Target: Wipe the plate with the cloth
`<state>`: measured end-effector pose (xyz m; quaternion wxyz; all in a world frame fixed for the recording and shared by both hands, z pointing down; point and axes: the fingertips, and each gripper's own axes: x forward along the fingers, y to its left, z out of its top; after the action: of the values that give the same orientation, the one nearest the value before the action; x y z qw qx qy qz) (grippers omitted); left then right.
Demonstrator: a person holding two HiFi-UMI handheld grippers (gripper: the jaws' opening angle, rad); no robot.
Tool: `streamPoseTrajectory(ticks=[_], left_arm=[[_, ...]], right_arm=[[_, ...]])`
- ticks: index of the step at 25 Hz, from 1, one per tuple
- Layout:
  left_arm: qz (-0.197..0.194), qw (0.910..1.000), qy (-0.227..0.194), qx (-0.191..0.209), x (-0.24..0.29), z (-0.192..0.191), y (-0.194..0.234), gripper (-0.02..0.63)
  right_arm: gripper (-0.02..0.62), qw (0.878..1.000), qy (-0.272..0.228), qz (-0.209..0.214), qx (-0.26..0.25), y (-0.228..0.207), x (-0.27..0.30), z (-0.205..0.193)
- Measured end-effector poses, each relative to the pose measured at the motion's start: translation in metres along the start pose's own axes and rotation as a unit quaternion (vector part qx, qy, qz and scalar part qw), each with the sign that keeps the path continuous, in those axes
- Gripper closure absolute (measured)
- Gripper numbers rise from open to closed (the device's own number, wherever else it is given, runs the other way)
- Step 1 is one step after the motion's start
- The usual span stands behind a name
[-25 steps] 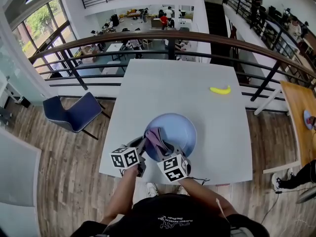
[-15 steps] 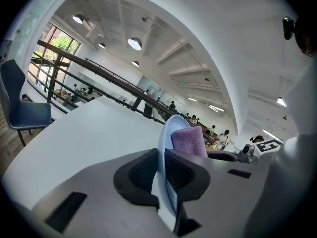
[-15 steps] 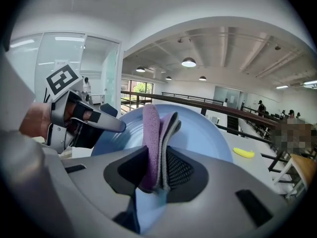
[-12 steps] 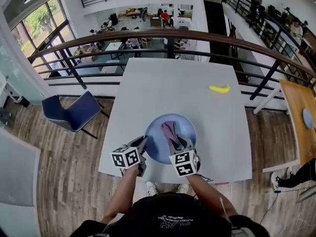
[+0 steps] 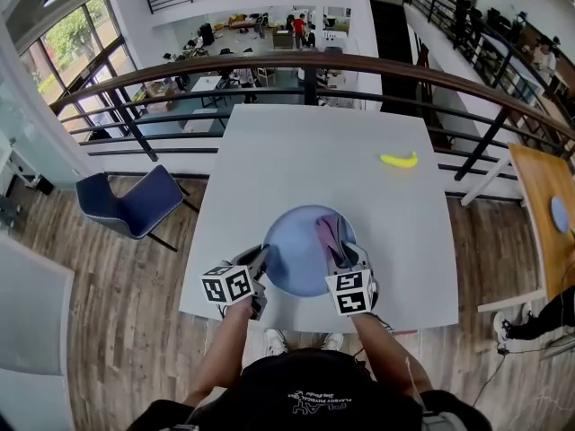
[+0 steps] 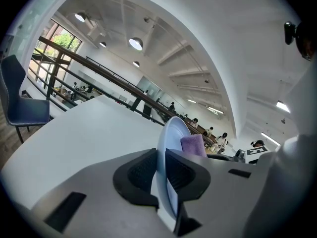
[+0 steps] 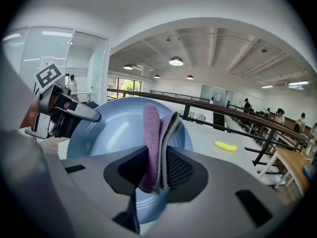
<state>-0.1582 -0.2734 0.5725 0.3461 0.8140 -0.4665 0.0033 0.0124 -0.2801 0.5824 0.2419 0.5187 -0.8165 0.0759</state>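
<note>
Now purple cloth (image 5: 329,233) on blue plate (image 5: 292,257).

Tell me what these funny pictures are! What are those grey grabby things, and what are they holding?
A person holds a grabbing tool in each hand. One picture comes from a camera on the person's head, looking down; the other two from cameras on the tools. On the white table are a blue plate and a yellow banana. The left tool pinches the plate's rim; its jaws have just been opening slightly. The right tool grips a purple cloth over the plate.
</note>
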Motion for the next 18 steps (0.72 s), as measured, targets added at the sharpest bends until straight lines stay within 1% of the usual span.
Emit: streamPoseTrajectory(ticks=[3, 9, 13, 16, 18], left_arm=[[0.003, 1.0, 0.0, -0.002, -0.003, -0.003, -0.003, 0.554], [0.005, 1.0, -0.002, -0.003, -0.003, -0.003, -0.005, 0.554], [0.007, 1.0, -0.003, -0.005, -0.001, -0.004, 0.001, 0.555], [0.011, 0.9999, -0.004, -0.007, -0.002, -0.002, 0.003, 0.557], [0.012, 0.9999, -0.005, -0.007, -0.003, 0.001, 0.003, 0.56]], right_arm=[[0.491, 1.0, 0.01, -0.006, 0.003, -0.008, -0.006, -0.005], [0.491, 1.0, 0.006, -0.017, 0.002, -0.019, -0.009, -0.004], [0.491, 1.0, 0.007, -0.019, 0.001, -0.018, -0.005, -0.009], [0.491, 1.0, -0.005, -0.013, 0.002, -0.011, -0.01, 0.0], [0.491, 1.0, -0.024, -0.002, -0.005, -0.004, -0.017, 0.011]])
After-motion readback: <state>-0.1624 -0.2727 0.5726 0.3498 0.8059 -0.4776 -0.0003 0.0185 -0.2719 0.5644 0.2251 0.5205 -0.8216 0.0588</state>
